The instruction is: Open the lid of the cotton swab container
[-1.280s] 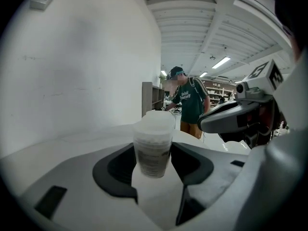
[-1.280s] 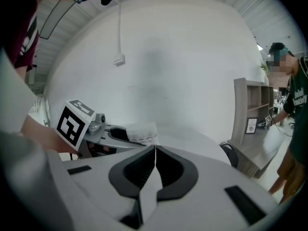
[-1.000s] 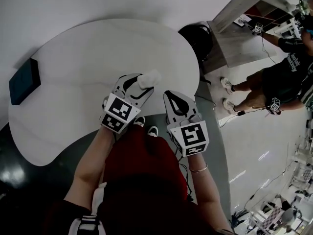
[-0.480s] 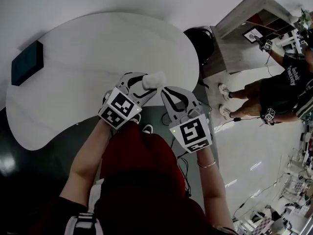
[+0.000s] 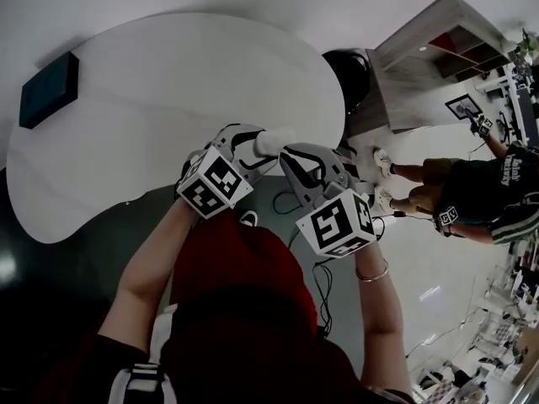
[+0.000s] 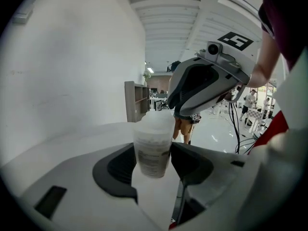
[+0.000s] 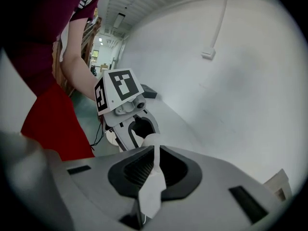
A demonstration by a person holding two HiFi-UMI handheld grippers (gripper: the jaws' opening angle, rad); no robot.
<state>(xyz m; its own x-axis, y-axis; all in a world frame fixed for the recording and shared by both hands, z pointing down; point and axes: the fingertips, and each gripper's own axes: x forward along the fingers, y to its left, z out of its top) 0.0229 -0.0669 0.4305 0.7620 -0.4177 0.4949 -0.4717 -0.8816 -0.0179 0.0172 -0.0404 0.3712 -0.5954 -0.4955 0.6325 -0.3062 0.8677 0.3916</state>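
The cotton swab container (image 5: 274, 140) is a small translucent white tub with a printed label, held off the table near its front edge. My left gripper (image 5: 257, 148) is shut on its body (image 6: 153, 148), one pad on each side. The tub's lid end points toward my right gripper (image 5: 290, 152). In the right gripper view, that gripper (image 7: 155, 163) is shut on a thin white lid edge (image 7: 157, 158) that stands upright between its pads. The tub's body (image 7: 149, 139) shows just beyond. From the left gripper view, the right gripper (image 6: 207, 83) hangs over the tub's top.
A white rounded table (image 5: 152, 91) carries a dark blue box (image 5: 48, 89) at its far left. A black stool (image 5: 349, 70) and a wooden shelf unit (image 5: 429, 40) stand to the right. A person (image 5: 480, 192) stands on the floor there, with cables (image 5: 324, 280) nearby.
My right gripper has closed in on the tub from the right and now meets its lid. Both grippers and the tub have drifted slightly right and toward me.
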